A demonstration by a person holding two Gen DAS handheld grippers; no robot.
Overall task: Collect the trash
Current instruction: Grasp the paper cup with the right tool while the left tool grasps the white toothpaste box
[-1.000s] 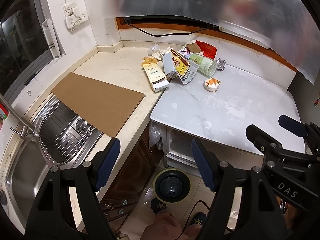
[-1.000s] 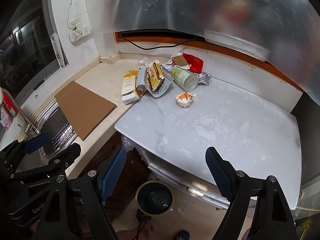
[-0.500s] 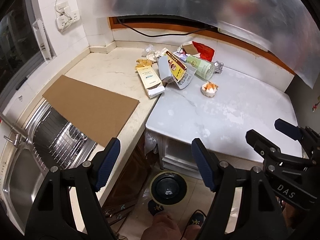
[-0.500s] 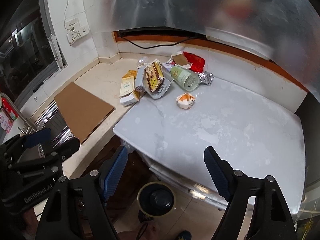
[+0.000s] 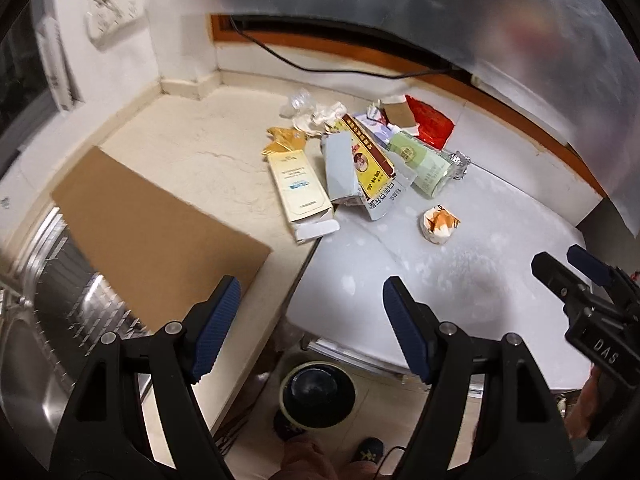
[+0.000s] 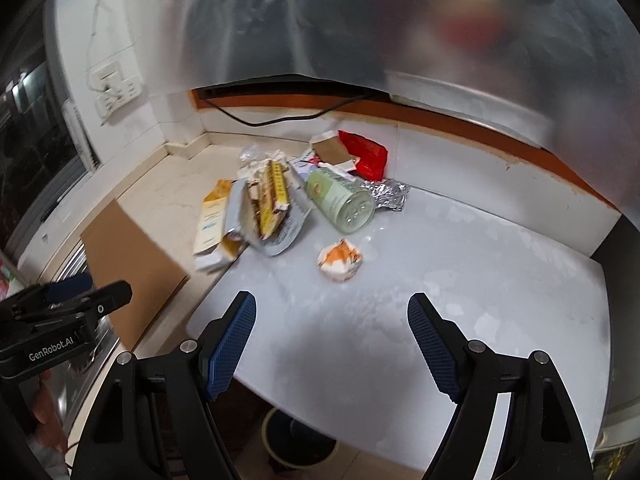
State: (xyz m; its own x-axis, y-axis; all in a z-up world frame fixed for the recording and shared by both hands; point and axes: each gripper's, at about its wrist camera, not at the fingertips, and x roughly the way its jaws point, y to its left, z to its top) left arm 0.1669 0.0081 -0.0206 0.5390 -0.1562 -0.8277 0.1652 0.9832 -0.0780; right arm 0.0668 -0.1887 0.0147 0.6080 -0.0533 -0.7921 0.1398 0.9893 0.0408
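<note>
A heap of trash lies at the back where the beige counter meets the white table: a cream carton point(image 5: 299, 192) point(image 6: 212, 220), a yellow-red box point(image 5: 368, 160) point(image 6: 272, 196), a green cylinder point(image 5: 424, 164) point(image 6: 344, 204), a red packet point(image 5: 430, 126) point(image 6: 366, 152), crumpled foil point(image 6: 388, 196) and a small crumpled orange-white wrapper point(image 5: 439, 225) point(image 6: 339, 261). My left gripper point(image 5: 312, 312) is open and empty, above the counter's edge. My right gripper point(image 6: 332, 336) is open and empty over the white table, short of the wrapper.
A brown cardboard sheet point(image 5: 156, 232) lies on the counter beside the steel sink point(image 5: 44, 320). A dark round bin point(image 5: 318, 394) stands on the floor below the table's edge. The white table point(image 6: 480, 280) stretches right. A cloudy plastic sheet hangs above.
Both grippers have moved forward toward the trash heap, which now looks larger. The right gripper has come over the white table. Both stay open.
</note>
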